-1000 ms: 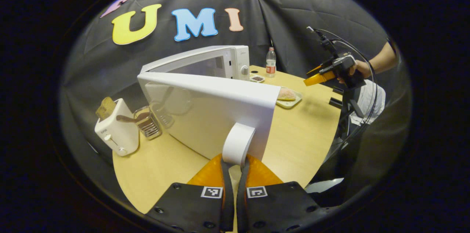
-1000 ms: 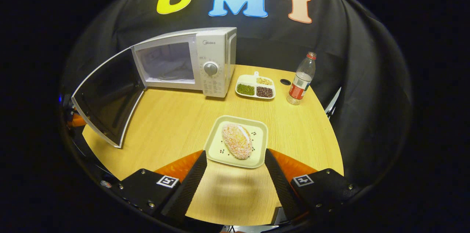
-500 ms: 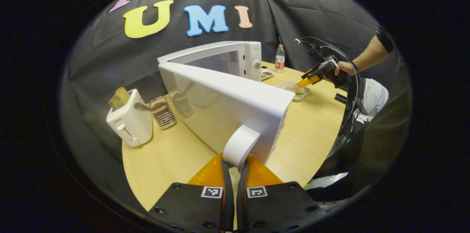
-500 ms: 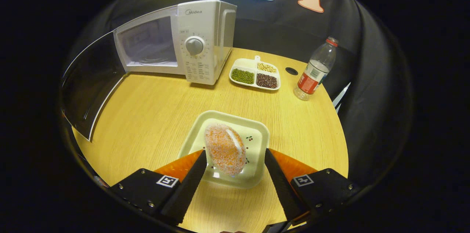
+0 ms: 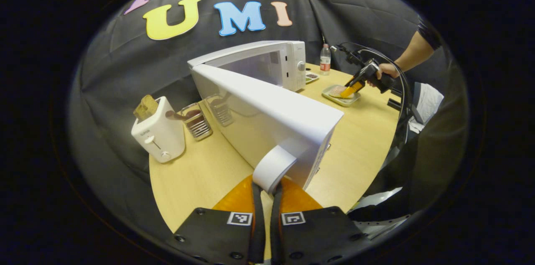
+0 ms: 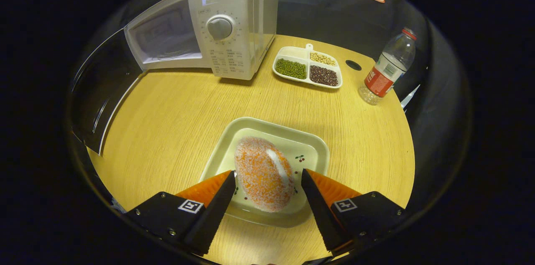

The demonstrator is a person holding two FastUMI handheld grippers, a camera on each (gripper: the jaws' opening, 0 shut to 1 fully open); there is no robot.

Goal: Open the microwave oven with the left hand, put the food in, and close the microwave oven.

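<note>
My left gripper is clamped on the handle of the swung-open microwave door, while my right gripper hangs spread wide astride the crumb-coated bread roll lying on its square plate.

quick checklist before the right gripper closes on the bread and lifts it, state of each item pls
1. Microwave door swung open: ok; the cavity is exposed.
2. Left hand-held gripper holding the door handle: ok, its fingers are shut on it.
3. Right hand-held gripper open and astride the bread: ok, one finger on each side.
4. Fingers already pressing the bread: cannot tell; they look close, and contact is unclear.
5. Bread resting on the plate: ok.
6. Path across the table to the cavity: ok; the bean tray and the bottle sit off to the right.
</note>
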